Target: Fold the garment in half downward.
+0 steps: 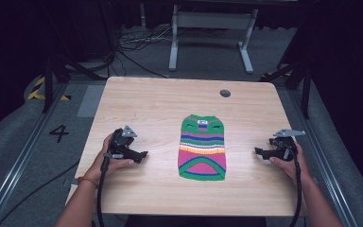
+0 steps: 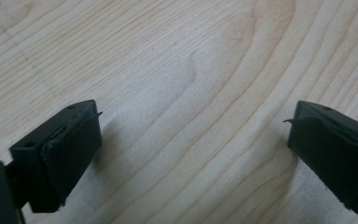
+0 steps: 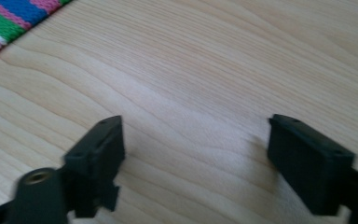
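Note:
A small knitted striped garment [image 1: 202, 147] in green, pink, blue and orange lies flat in the middle of the wooden table [image 1: 160, 101]. My left gripper [image 1: 143, 154] rests on the table to its left, pointing toward it, jaws wide apart over bare wood [image 2: 191, 126]. My right gripper [image 1: 257, 151] rests to the garment's right, also pointing toward it. Its jaws stand wide apart with nothing between them [image 3: 193, 140]. A corner of the striped garment [image 3: 9, 21] shows at the upper left of the right gripper view.
A round grey cable hole [image 1: 225, 93] sits near the table's far edge. Beyond the table stand a white frame [image 1: 212, 33] and loose cables [image 1: 137, 42] on the floor. A "4" marking [image 1: 59, 133] is on the floor at left.

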Action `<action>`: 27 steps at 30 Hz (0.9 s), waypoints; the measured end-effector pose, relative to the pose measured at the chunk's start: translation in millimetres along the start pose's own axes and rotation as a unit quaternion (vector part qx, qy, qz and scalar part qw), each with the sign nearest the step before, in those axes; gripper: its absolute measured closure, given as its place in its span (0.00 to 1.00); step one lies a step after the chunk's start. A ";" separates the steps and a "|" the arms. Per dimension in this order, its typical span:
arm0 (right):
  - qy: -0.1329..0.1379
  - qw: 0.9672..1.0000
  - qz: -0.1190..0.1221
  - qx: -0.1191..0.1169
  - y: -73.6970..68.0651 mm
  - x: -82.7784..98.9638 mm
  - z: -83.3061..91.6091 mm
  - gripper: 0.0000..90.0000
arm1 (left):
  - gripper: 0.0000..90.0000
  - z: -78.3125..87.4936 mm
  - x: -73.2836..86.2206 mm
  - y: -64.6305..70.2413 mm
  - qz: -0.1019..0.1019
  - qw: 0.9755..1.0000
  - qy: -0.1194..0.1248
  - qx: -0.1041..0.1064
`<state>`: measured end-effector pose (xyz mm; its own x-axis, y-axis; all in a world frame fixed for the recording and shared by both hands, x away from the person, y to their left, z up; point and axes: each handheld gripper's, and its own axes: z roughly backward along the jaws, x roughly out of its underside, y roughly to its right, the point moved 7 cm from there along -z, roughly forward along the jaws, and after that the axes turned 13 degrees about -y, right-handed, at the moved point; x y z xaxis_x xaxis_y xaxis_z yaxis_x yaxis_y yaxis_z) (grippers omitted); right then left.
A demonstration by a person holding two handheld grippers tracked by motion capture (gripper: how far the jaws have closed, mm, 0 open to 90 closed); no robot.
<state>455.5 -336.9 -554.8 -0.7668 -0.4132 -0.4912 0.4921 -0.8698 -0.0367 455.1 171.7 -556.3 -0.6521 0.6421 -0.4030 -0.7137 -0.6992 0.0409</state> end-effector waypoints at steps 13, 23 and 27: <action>0.018 0.998 0.061 -0.023 -35.9 -83.2 -2.2 0.43 | 0.43 -4.6 -94.7 1.3 -0.042 0.998 0.033 0.022; 0.016 0.995 0.087 -0.041 -60.7 -134.4 -31.5 0.49 | 0.48 -31.2 -156.8 3.9 -0.026 0.997 0.051 0.043; 0.007 0.995 0.090 -0.040 -67.1 -150.2 -43.2 0.53 | 0.50 -40.5 -171.8 8.7 -0.032 0.998 0.044 0.036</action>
<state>555.5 -204.9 -516.2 -0.6576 -0.5564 -0.5078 0.6527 -0.7575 -0.0152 571.3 42.6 -523.7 -0.5816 0.6522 -0.4862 -0.7719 -0.6311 0.0767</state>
